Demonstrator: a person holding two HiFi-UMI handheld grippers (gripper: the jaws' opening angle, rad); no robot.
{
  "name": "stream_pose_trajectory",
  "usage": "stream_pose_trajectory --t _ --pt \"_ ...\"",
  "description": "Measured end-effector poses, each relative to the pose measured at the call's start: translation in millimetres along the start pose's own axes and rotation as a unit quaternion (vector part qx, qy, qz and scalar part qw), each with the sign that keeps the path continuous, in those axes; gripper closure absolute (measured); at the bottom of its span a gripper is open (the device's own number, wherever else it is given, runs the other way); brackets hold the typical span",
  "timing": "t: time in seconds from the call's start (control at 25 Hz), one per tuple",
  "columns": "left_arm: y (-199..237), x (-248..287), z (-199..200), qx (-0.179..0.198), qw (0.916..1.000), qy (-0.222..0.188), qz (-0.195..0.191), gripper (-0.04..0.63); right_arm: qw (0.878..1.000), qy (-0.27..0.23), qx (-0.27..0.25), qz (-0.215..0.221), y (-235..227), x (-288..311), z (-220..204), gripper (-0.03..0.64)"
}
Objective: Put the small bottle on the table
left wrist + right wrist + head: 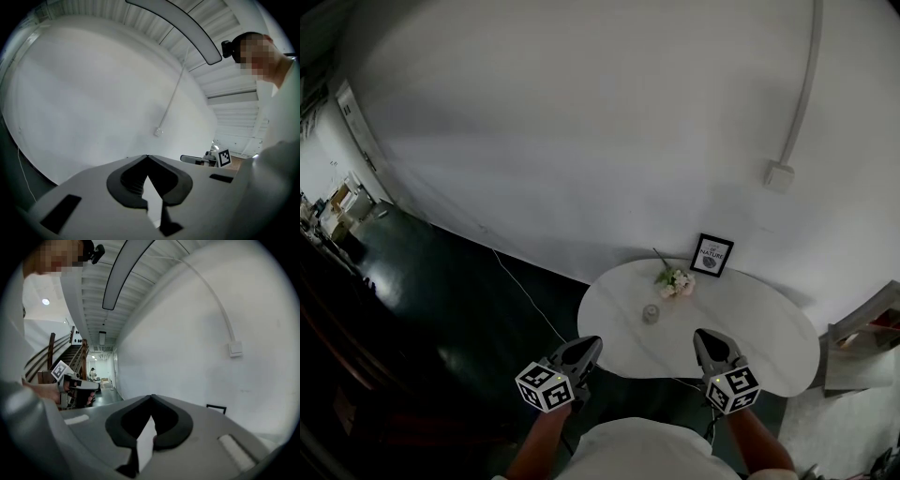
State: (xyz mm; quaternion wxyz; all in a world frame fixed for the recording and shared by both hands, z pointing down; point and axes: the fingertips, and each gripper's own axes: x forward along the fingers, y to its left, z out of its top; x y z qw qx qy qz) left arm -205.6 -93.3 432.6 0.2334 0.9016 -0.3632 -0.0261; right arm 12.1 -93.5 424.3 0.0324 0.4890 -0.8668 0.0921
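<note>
A small clear bottle [651,314] stands on the white oval table [750,328], near its left-middle, with nothing touching it. Both grippers hover at the table's near edge, short of the bottle. My left gripper [589,344] is below and left of it, over the dark floor. My right gripper [705,335] is below and right of it, over the tabletop's front edge. In the left gripper view the jaws [147,157] meet tip to tip with nothing between them. The right gripper view shows the same, its jaws [151,397] shut and empty. The bottle appears in neither gripper view.
A bunch of pale flowers [676,280] lies behind the bottle, and a small black picture frame [712,255] leans on the white wall. A cable [525,295] runs across the dark floor left of the table. A wooden shelf [867,342] stands at the right.
</note>
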Motion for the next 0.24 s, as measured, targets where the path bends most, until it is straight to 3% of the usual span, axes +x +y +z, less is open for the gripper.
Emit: stream_pose_trajectory --t 0.24 --pt "1.7 7.8 0.5 -0.001 1.0000 -0.001 -0.001 0.592 1.000 0.002 -0.001 -0.001 -7.0 3.1 -1.4 0.623"
